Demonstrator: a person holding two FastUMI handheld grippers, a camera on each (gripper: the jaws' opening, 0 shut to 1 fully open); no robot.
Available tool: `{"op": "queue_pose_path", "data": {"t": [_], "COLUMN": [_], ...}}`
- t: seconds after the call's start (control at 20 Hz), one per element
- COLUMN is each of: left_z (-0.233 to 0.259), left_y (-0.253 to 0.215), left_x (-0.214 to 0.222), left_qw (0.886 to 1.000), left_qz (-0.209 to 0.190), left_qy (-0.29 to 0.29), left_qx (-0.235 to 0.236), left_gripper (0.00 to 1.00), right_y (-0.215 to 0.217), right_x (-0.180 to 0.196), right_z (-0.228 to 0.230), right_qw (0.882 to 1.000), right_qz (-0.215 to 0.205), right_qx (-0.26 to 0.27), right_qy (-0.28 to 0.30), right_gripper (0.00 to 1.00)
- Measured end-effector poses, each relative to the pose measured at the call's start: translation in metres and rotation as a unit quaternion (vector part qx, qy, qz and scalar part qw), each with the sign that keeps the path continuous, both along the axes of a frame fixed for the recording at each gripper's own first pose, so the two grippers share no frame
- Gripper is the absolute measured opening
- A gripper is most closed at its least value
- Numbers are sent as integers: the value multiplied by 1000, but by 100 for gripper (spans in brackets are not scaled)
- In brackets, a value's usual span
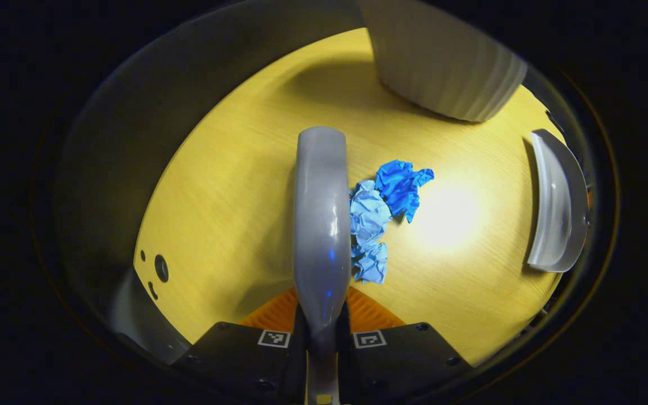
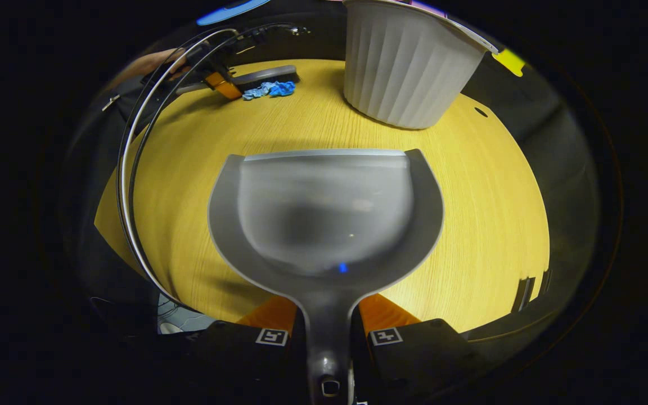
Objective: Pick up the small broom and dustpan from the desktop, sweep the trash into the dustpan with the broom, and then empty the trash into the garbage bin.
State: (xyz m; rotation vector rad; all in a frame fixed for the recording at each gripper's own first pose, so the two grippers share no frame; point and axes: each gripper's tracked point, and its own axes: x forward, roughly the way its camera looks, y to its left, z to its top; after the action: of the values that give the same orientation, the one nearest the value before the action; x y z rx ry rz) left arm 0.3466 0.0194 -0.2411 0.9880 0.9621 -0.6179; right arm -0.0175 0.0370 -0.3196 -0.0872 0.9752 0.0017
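1. Tabletop (image 1: 234, 185): pale yellow wood grain, curved edge, small dark holes near one edge (image 1: 161, 268).
2. Light: bright glare patch on the tabletop (image 1: 448, 216); soft shadows across the wood.
3. Surround: dark beyond the tabletop rim (image 2: 571, 185).
4. Cables (image 2: 133, 146): black and white, arcing over the tabletop's edge.
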Motion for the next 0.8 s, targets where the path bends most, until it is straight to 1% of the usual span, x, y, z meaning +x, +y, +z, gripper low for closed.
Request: {"op": "queue_pose_path", "data": {"t": [0.05,0.1,0.15,0.2,0.3,0.35,0.4,0.5,0.6,0.75,0.8], "left_z": [3,2,0,-4,-9,-11,-13,-20,-28,-36,-37], "left_y": [-5,-14,-23,-32,-49,-59,-70,-75,-88,-104,-108], "left_x": [-3,-15,-26,-38,-67,-83,-97,-115,-140,-178,-190], "left_qw": [1000,999,997,996,994,993,991,987,984,979,977], "left_qz": [-20,-42,-64,-82,-98,-106,-116,-139,-152,-148,-145], "left_qy": [6,7,10,18,44,53,61,74,92,140,157], "left_qx": [10,22,31,32,30,28,26,29,23,-7,-18], "left_gripper": [26,27,31,27,27,29,27,27,27,27,24], "right_y": [0,1,2,2,1,-1,-5,-7,-10,-12,-12], "right_x": [1,0,1,-1,-1,-2,-2,0,-1,-3,-5], "right_z": [-2,-2,0,1,0,0,-1,-2,-2,-1,0], "right_qw": [1000,1000,1000,1000,999,999,999,998,998,996,996], "right_qz": [7,15,22,27,38,44,49,58,66,85,91], "right_qx": [0,-2,-3,-2,-1,-4,-6,-8,-14,-22,-22], "right_qy": [3,5,6,7,7,6,7,5,0,-12,-14], "right_gripper": [38,38,38,38,38,38,38,38,38,38,38]}}
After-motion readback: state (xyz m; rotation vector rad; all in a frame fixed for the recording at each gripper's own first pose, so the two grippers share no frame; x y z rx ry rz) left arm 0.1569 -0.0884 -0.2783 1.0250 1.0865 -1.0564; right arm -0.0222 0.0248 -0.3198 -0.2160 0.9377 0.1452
